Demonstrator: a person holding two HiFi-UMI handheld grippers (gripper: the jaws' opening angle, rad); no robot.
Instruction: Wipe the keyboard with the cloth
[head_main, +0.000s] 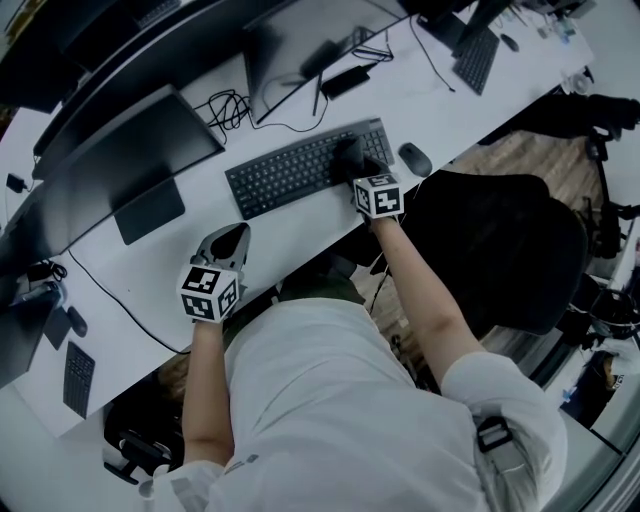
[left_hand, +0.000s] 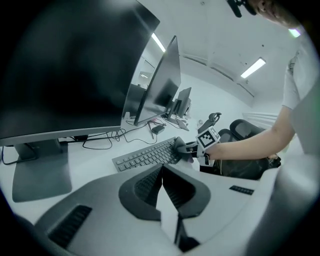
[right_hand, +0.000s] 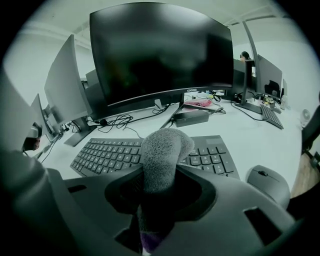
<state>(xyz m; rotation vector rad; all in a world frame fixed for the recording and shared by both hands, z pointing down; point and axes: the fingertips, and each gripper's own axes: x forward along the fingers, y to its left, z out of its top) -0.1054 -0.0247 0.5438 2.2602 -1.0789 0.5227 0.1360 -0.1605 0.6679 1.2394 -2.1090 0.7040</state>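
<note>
- Closest to the head camera is the person's white shirt (head_main: 340, 400), with both bare forearms reaching forward to the white desk (head_main: 300, 240).
- Right gripper (head_main: 350, 162) has its jaws clamped on a grey fuzzy cloth (right_hand: 162, 155); the cloth's rounded end sticks out past the jaw tips and bends forward.
- That cloth end sits over the right part of the dark keyboard (head_main: 290, 170), about where the main keys meet the number pad; I cannot tell if it presses on the keys.
- Left gripper (head_main: 232, 240) is near the desk's front edge, apart from the keyboard and off its left end; its jaws are closed tip to tip with nothing between them.
- Just beside the keyboard's right end lies a dark mouse (head_main: 414, 158).
- Behind the keyboard stands a dark curved monitor (right_hand: 160, 55), with black cables (head_main: 235, 105) trailing across the desk near its foot.
- Right of the person is a black office chair (head_main: 500, 250).
</note>
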